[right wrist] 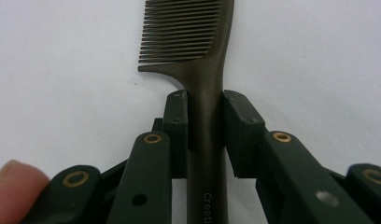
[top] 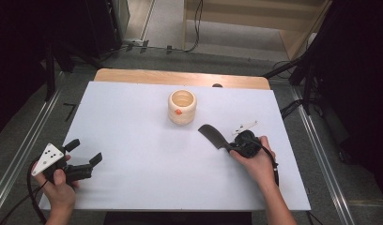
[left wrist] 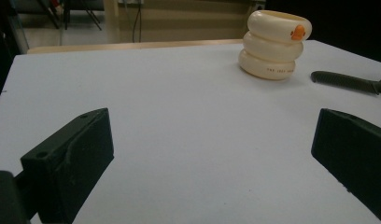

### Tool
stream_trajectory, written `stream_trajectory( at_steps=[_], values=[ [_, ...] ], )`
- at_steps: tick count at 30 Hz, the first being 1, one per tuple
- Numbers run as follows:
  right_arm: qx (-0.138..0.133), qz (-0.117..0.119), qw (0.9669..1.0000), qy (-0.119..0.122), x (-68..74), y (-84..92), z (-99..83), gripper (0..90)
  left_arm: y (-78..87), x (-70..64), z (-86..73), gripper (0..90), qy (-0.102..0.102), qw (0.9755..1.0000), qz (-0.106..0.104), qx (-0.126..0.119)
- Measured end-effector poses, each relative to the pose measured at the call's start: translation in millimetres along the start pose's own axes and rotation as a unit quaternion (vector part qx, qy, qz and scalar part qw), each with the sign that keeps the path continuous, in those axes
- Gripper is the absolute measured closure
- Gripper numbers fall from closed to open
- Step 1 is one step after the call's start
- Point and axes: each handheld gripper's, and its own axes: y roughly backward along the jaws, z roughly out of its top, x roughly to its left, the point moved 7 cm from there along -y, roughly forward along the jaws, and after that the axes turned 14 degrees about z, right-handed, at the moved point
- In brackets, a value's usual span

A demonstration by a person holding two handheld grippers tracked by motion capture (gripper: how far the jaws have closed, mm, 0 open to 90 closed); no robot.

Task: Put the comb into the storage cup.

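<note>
Now the right gripper [top: 230, 146] has its jaws tight on the handle of the dark comb [top: 212, 135], at about four o'clock from the cream cup [top: 182, 107]. The right gripper view shows the comb's teeth and tiny letters on its handle. The left gripper [top: 84, 152] rests at eight o'clock, jaws wide, holding nothing.

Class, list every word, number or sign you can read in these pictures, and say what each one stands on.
"Creati": pale letters on the comb handle, cut off by the bottom edge of the right gripper view.
Small dark print on the bottom ring of the cream holder: too small to read.
Orange duck sign near the holder's rim: a picture, no words.
</note>
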Motion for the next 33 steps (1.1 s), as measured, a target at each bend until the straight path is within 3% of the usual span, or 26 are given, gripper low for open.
stream_trajectory(
  at_steps=[5,7,15,18,23,28,33],
  values=[
    [-0.026,0.0,0.9997,0.0,-1.0,1.1,0.3,70.3,0.6,0.7,0.5,0.0,0.002,1.0,-0.002,-0.002],
    [-0.053,0.003,0.9985,0.012,1.7,7.4,4.5,70.3,1.5,0.7,1.4,0.0,0.004,1.0,0.001,-0.004],
    [-0.089,-0.003,0.9957,0.025,6.5,17.1,9.4,70.3,5.6,-0.8,3.7,0.0,0.0,0.9999,-0.004,-0.015],
    [-0.109,0.002,0.9934,0.037,9.5,20.7,12.7,70.3,5.9,-1.3,4.1,0.0,-0.002,0.9999,0.001,-0.015],
    [-0.127,0.008,0.9908,0.046,13.8,23.7,15.3,70.3,5.8,-3.2,5.3,0.0,0.003,0.9998,-0.011,-0.017],
    [-0.154,0.014,0.9858,0.067,22.0,26.1,20.7,70.3,3.9,-9.6,6.5,0.0,0.0,0.9997,-0.018,-0.015],
    [-0.169,0.022,0.9823,0.078,27.9,26.9,24.3,70.3,3.9,-19.3,9.9,0.0,-0.013,0.9995,-0.024,-0.016]
  ],
)
